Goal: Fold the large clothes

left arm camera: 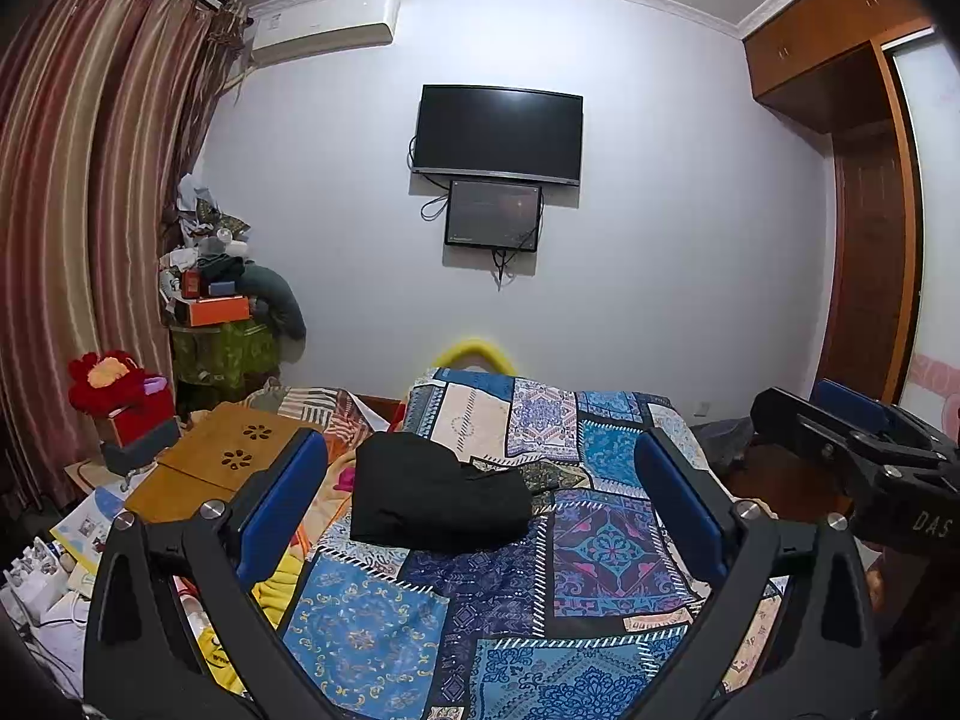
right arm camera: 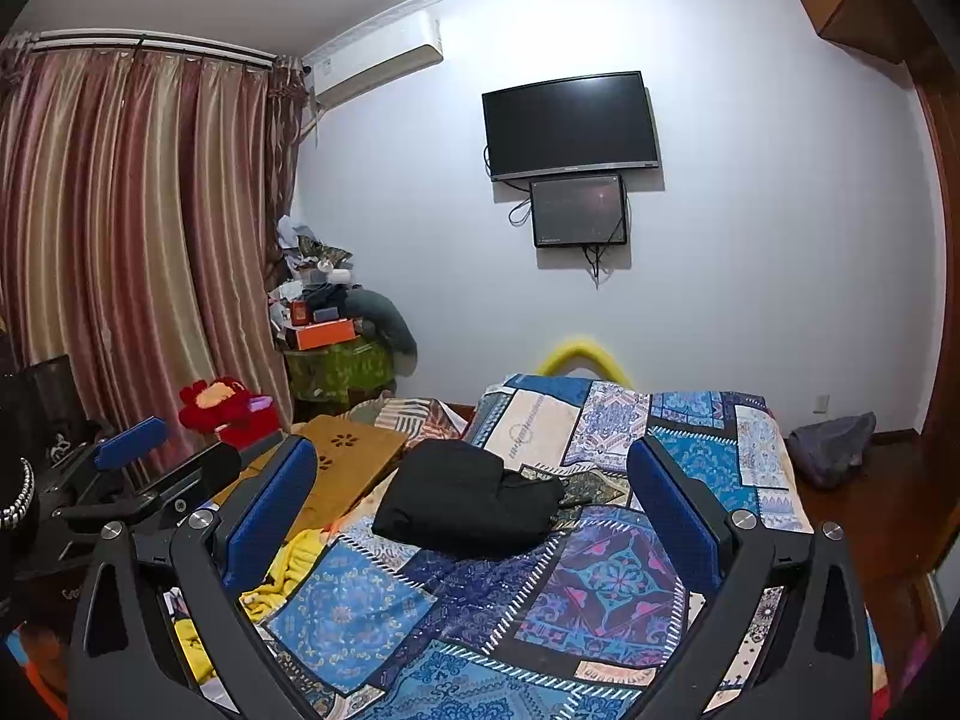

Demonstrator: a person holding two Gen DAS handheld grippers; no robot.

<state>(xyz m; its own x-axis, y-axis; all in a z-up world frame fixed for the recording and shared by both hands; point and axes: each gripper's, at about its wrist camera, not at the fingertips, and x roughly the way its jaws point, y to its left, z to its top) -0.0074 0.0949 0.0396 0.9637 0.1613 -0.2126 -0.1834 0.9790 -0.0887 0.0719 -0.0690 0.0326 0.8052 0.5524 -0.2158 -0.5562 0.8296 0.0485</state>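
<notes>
1. The bed with the blue patchwork-print cotton cover (left arm camera: 600, 546) fills the lower centre of both views. It is your work surface, and its broad flat middle suits a large garment.
2. The brown-and-cream striped curtain (left arm camera: 78, 192) hangs down the left of the frame. The black flat-screen television (left arm camera: 498, 133) is fixed to the wall at upper centre. Neither matters to the fold.
3. The tan wooden lap tray with flower cut-outs (left arm camera: 216, 465) lies at centre left, along the bed's left edge and near the garment. A swinging sleeve could catch on it, I judge.
4. The black fabric garment (left arm camera: 435, 495) sits just left of centre on the cover, already bundled into a compact, thick pad with one rumpled edge toward the right. To me it looks folded, or nearly so.
5. Your left gripper (left arm camera: 480, 498) hovers above the near end of the bed, its blue-padded fingers (left arm camera: 282, 510) spread wide and holding nothing.
6. Your right gripper (right arm camera: 474, 504) is the same: fully parted, empty, held back from the cloth. Both frame the bundle between their fingers, so you can inspect it or reach in.
</notes>
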